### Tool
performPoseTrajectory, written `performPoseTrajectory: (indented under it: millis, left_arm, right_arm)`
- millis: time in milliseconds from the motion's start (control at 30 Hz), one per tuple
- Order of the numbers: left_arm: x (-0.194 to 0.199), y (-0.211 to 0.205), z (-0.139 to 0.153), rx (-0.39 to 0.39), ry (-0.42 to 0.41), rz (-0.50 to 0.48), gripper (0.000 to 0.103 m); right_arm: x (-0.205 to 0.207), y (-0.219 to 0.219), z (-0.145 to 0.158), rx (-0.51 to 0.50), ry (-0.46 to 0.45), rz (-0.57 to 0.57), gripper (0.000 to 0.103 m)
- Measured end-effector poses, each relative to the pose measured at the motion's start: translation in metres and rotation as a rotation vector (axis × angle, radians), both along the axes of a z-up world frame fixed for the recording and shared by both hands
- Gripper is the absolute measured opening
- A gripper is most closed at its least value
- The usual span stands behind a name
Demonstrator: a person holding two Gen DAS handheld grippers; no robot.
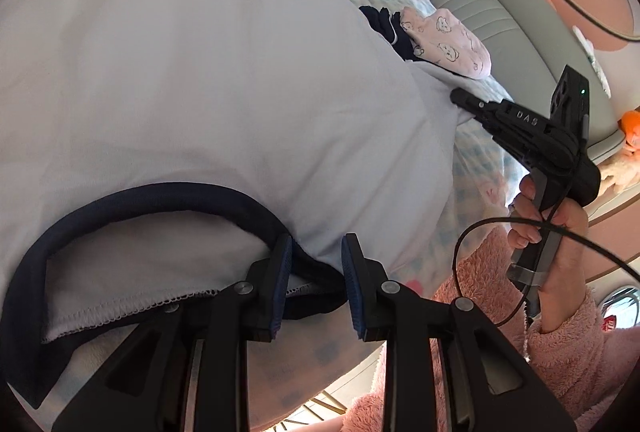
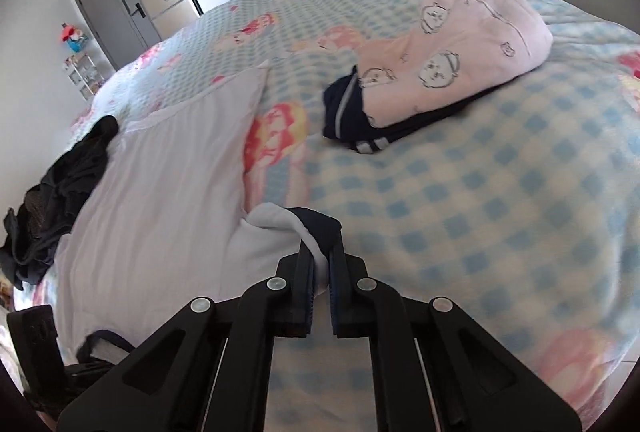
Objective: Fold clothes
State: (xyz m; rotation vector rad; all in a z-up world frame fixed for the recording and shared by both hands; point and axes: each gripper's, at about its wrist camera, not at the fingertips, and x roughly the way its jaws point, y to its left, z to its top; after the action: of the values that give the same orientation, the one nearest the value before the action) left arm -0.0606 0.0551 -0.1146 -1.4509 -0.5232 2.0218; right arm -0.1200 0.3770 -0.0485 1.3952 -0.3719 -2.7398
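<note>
Right gripper (image 2: 320, 264) is clamped tight on the navy-edged sleeve end of the white T-shirt (image 2: 168, 176), while the left gripper (image 1: 316, 272) stands partly open by the navy collar (image 1: 132, 196), fabric between its jaws but the pads not clearly pressing. The shirt lies flat on the checked blanket (image 2: 480, 212), collar at the near edge, hem far, long axis running near to far. Risk: with only the sleeve pinched and the collar side loose, a pull could drag the whole shirt askew or bunch it toward the folded pile (image 2: 440, 72) far right.
</note>
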Motion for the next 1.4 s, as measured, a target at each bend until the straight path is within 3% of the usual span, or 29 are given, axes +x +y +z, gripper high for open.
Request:
performPoseTrajectory:
  millis: [100,133,167,233,333,367,433,533,633,800,933,967,1000,1033,1067,1100,1167,1300,1400]
  left_arm:
    - [-0.007,-0.003,0.006,0.03,-0.027,0.002,0.028]
    - [-0.009,-0.007,0.015,0.038,-0.012,0.008,0.028]
    - [-0.013,-0.014,0.027,0.039,0.024,0.02,0.028]
    - [-0.025,-0.032,0.054,0.027,0.102,0.047,0.029]
    - [-0.066,-0.069,0.079,-0.081,0.19,0.095,0.033]
    - [-0.08,-0.081,0.087,-0.121,0.219,0.112,0.033]
    - [-0.119,-0.109,0.091,-0.22,0.265,0.174,0.033]
    - [-0.186,-0.15,0.088,-0.362,0.305,0.276,0.033]
    - [-0.249,-0.182,0.078,-0.424,0.323,0.315,0.034]
    - [-0.342,-0.207,0.058,-0.431,0.298,0.304,0.051]
    - [-0.391,-0.205,0.034,-0.385,0.246,0.278,0.052]
    - [-0.398,-0.204,0.028,-0.374,0.235,0.271,0.05]
    - [-0.402,-0.202,0.023,-0.365,0.229,0.263,0.048]
    - [-0.405,-0.2,0.019,-0.359,0.23,0.248,0.037]
    - [-0.406,-0.195,0.017,-0.379,0.242,0.233,0.026]
    - [-0.406,-0.189,0.017,-0.418,0.262,0.22,0.011]
    - [-0.404,-0.181,0.022,-0.468,0.312,0.214,0.009]
    - [-0.404,-0.181,0.049,-0.493,0.407,0.268,0.008]
    - [-0.419,-0.189,0.055,-0.475,0.408,0.305,0.008]
  right_arm:
    - [-0.004,0.003,-0.005,0.007,-0.071,0.005,0.015]
    - [-0.004,0.004,-0.001,-0.002,-0.073,0.006,0.026]
    - [-0.003,0.005,0.009,-0.02,-0.046,0.007,0.032]
    - [-0.006,0.007,0.038,-0.023,0.013,0.009,0.033]
    - [-0.027,-0.002,0.08,-0.047,0.082,0.053,0.037]
    - [-0.041,-0.009,0.089,-0.072,0.093,0.089,0.044]
    - [-0.077,-0.025,0.096,-0.085,0.093,0.147,0.046]
    - [-0.142,-0.06,0.079,-0.027,0.03,0.186,0.046]
    - [-0.202,-0.088,0.055,-0.043,-0.017,0.205,0.046]
    - [-0.289,-0.113,0.013,0.038,-0.064,0.179,0.047]
    - [-0.34,-0.117,-0.017,0.07,-0.099,0.185,0.07]
    - [-0.35,-0.117,-0.025,0.06,-0.114,0.185,0.07]
    - [-0.359,-0.117,-0.032,0.04,-0.13,0.191,0.07]
    - [-0.366,-0.116,-0.039,0.009,-0.144,0.203,0.07]
    - [-0.372,-0.116,-0.045,-0.01,-0.152,0.211,0.063]
    - [-0.375,-0.117,-0.049,-0.02,-0.154,0.216,0.052]
    - [-0.373,-0.119,-0.044,-0.03,-0.115,0.235,0.008]
    - [-0.363,-0.124,-0.019,-0.041,0.004,0.258,0.006]
    - [-0.369,-0.118,-0.011,-0.059,0.046,0.228,0.006]
